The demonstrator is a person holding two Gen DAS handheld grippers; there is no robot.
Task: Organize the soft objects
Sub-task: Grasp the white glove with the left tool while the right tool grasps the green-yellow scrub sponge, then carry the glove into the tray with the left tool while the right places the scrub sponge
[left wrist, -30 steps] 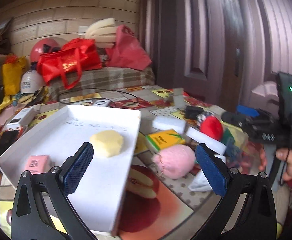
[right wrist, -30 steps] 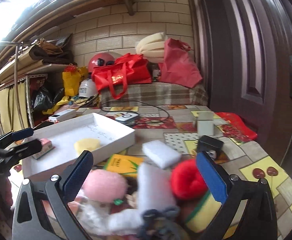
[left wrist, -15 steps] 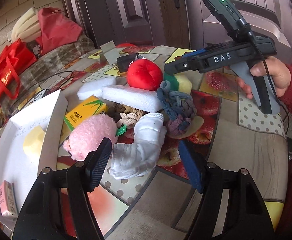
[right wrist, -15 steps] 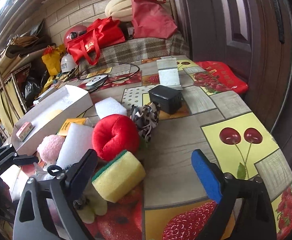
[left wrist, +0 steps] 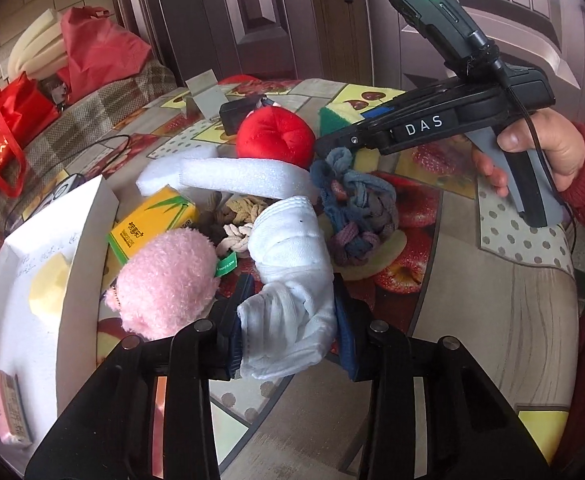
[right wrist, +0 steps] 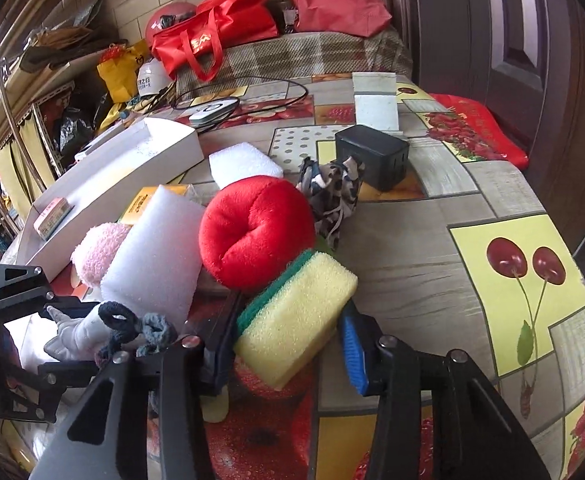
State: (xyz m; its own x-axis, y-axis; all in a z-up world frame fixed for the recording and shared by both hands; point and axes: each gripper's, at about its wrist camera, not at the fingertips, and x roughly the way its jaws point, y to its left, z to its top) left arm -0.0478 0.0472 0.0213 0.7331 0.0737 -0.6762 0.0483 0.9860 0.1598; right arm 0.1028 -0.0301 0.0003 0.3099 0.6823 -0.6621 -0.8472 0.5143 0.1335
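My left gripper [left wrist: 288,320] is shut on a white rolled sock [left wrist: 292,264] at the near edge of a pile of soft things. A pink plush ball [left wrist: 164,284] lies just left of it. Behind are a white foam strip [left wrist: 244,178], a red plush [left wrist: 274,136] and a braided rope toy [left wrist: 356,208]. My right gripper [right wrist: 288,340] has its jaws closing on a yellow sponge with a green backing [right wrist: 296,312], and both pads touch it. The red plush [right wrist: 256,228] sits right behind that sponge.
A white tray [left wrist: 84,240] at the left holds a yellow sponge piece [left wrist: 48,284] and a pink eraser [left wrist: 8,412]. A yellow box [left wrist: 152,220], a black cube [right wrist: 372,156] and a patterned cloth [right wrist: 328,192] lie near the pile. A hand [left wrist: 540,148] holds the right gripper.
Both grippers swung from the tray side down to the pile and closed. The left one took hold of the white sock, and the right one closed around the yellow sponge.
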